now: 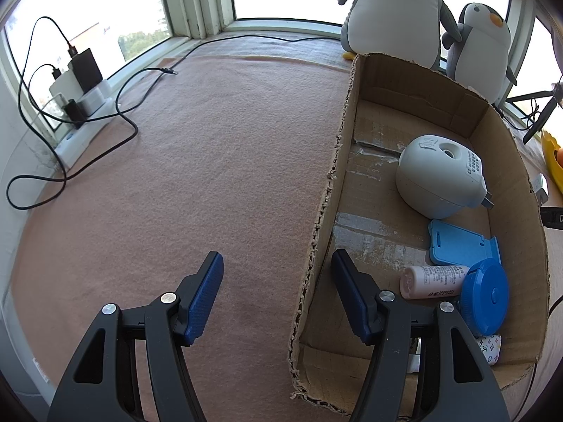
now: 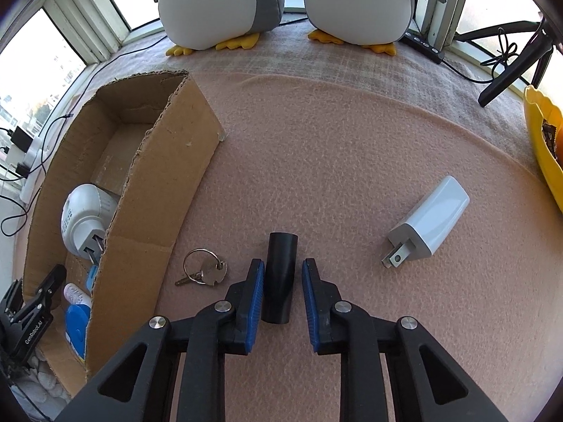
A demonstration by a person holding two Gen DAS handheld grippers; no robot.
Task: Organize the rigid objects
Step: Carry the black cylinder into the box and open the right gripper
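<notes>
We are seeing the short black plastic cylinder [image 2: 279, 277] lying low in the frame's centre, its long axis running along our right gripper [image 2: 281, 295], whose parted jaws are flanking it without clamping, while our left gripper [image 1: 278, 299] is gaping idle.

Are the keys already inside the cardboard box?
No, the keys lie on the pink cloth outside the cardboard box, just left of the black tube.
</notes>
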